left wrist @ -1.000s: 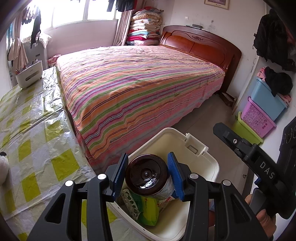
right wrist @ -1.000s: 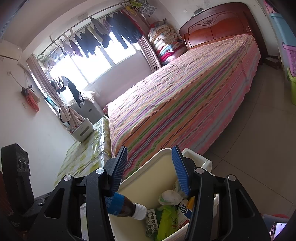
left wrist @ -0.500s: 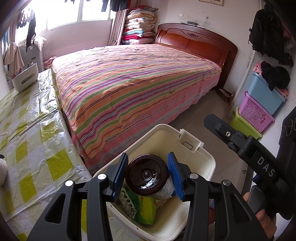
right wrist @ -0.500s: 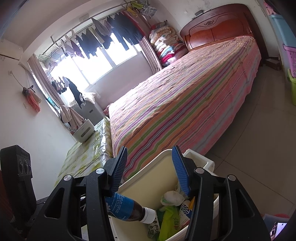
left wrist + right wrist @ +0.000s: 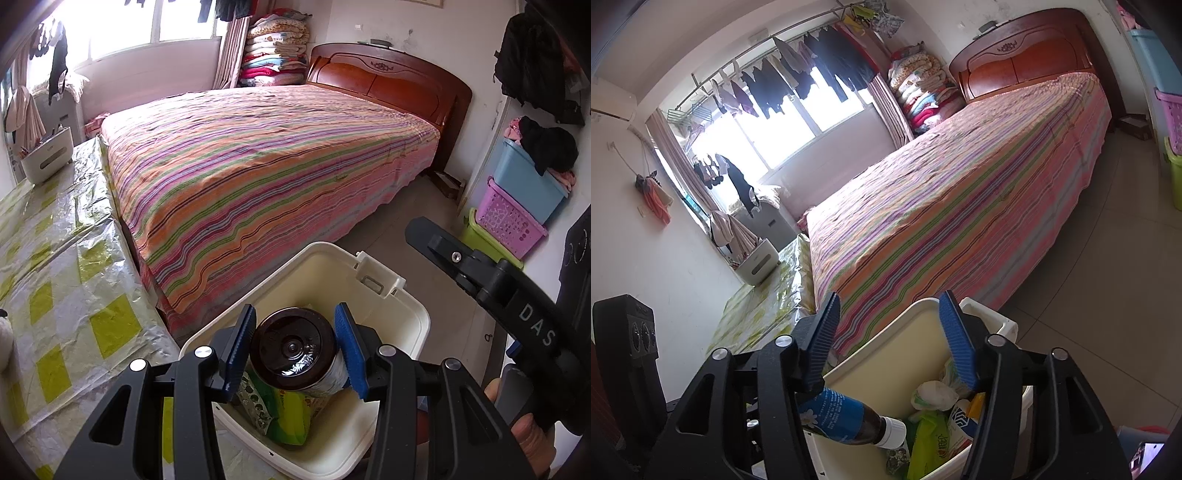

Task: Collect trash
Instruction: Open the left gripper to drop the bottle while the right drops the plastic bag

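I find both grippers working over the cream bin (image 5: 413, 314), which sits on the floor at the foot of the striped bed (image 5: 258, 166). My left gripper (image 5: 295, 350) is clamped on a jar with a dark brown lid (image 5: 291, 347), both blue pads pressed against its sides, and it hangs directly above the bin's open mouth, not yet let go. My right gripper (image 5: 890, 339) is opening; a brown bottle with a blue label and white cap (image 5: 849, 419) lies across the bin's rim at about seven o'clock of that view, below the left finger, and the pads do not press on it (I judge it just released or sliding in).

Already in the bin: a green packet (image 5: 929, 443), crumpled white paper (image 5: 932, 395) and a small printed carton (image 5: 962, 417).

Outstanding, in my judgement: drop the jar and see the bottle settle fully inside. The plastic-covered table (image 5: 55, 258) at nine o'clock of the left view shows no obvious litter, though its near end is hidden.
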